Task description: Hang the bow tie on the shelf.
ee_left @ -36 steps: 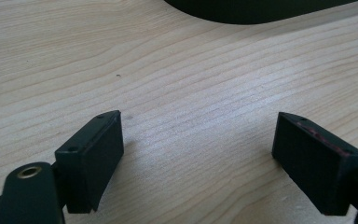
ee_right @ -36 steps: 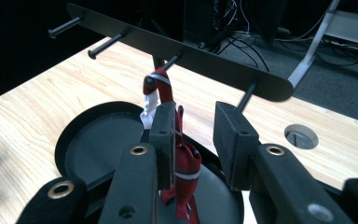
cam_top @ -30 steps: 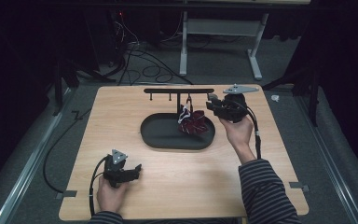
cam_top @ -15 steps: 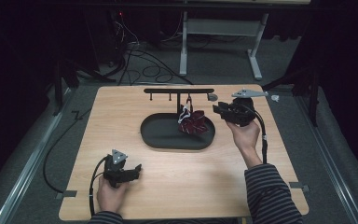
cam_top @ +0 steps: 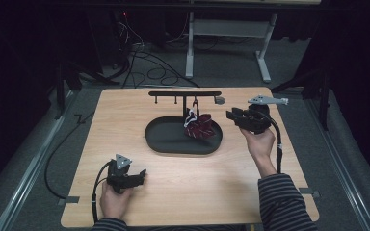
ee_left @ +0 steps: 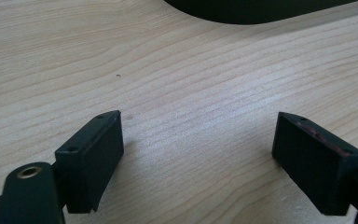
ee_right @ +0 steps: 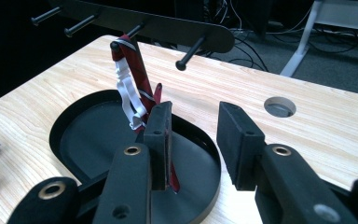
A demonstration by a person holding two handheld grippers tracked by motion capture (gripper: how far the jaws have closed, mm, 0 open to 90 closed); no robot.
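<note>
the red scrunchie (cam_top: 200,126) was hung on the rack (cam_top: 185,94), just left of the right gripper (cam_top: 232,115), whose empty jaws had just been opening; the left gripper (ee_left: 198,156) was held spread, well apart.

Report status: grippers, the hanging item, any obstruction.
Right gripper open, fingers just widening, nothing between them. Left gripper open over bare wood. Dark red fabric piece with white loop hanging on black peg rack over the black oval tray. No obstruction.

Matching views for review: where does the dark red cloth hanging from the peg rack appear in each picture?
High view: dark red cloth at centre, over the black tray's right end.
Left gripper view: not in it; a strip of tray at top.
Right gripper view: cloth upper left, hanging from a peg.
Shared landmark: the tray.
</note>
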